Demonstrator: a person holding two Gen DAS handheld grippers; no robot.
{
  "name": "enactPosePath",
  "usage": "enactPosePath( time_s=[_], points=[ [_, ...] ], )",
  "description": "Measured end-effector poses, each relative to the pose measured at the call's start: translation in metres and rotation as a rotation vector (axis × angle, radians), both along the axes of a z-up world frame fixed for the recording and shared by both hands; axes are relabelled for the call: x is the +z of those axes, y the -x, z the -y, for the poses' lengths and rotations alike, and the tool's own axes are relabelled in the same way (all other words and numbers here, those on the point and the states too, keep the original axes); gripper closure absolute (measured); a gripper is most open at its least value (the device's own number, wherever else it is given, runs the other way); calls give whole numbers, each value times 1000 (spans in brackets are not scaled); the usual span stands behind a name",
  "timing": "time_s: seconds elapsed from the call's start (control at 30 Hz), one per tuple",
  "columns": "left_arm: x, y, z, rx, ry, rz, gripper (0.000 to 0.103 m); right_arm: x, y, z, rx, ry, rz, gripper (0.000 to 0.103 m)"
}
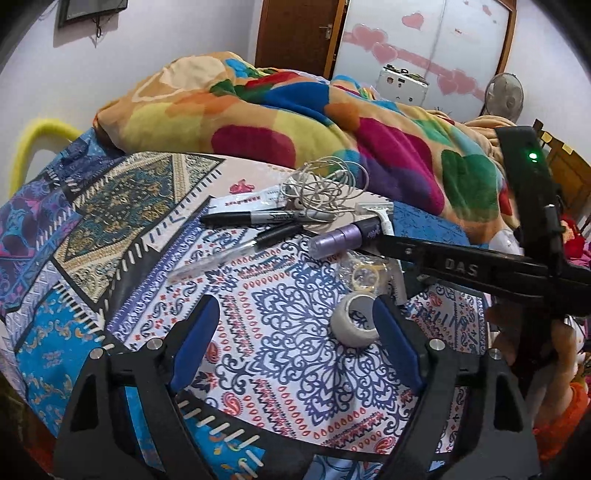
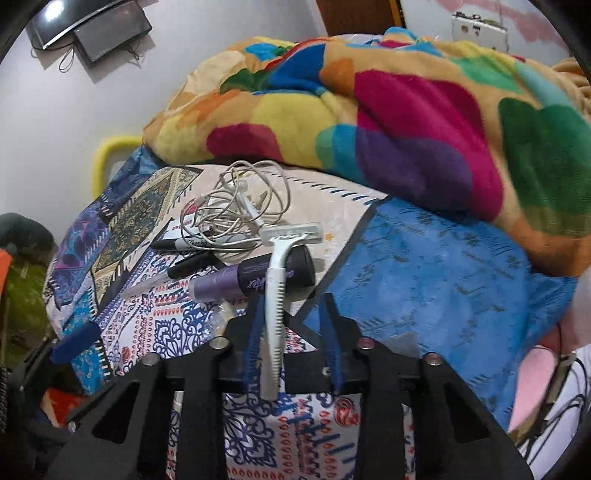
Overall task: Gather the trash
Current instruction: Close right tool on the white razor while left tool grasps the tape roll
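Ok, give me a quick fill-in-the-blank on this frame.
Between the right tongs lies the handle of a white ____.
It rests across a ____ tube.
The left tongs stand ____, a tape roll beside one finger.
Missing: razor; purple; open.

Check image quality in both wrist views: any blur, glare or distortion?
Left wrist: heavy fisheye bending, dark corners, tape roll and marker sharp, green LED flare at right. Right wrist: same bending, razor fairly sharp, blanket and right edge smeared, glare on the wall screen.
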State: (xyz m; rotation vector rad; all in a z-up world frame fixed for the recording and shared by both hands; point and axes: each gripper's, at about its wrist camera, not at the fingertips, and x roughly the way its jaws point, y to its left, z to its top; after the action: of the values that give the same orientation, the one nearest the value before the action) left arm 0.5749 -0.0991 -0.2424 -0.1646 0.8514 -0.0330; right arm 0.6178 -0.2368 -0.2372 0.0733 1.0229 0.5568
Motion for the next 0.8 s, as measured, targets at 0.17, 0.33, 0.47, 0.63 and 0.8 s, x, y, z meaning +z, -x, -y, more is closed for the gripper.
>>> enactPosePath(
  time_s=[0.17, 0.33, 0.47, 0.63, 0.8],
  points=[
    [-3, -4, 10, -36, 8, -18, 19, 1, 0, -1, 15, -39, -7, 94],
    [-8, -10, 27, -95, 1, -33, 25, 12, 9, 8, 9, -40, 52, 94],
    [-17, -21, 36, -112, 0, -70, 45, 18, 16, 18, -2, -37, 68, 94],
    [-27, -29, 44, -127, -4, -98, 61, 21, 24, 29, -13, -34, 76, 94],
    [-22, -20, 48, -133, -30, -79, 65, 29, 34, 33, -20, -18, 100, 94]
  ],
)
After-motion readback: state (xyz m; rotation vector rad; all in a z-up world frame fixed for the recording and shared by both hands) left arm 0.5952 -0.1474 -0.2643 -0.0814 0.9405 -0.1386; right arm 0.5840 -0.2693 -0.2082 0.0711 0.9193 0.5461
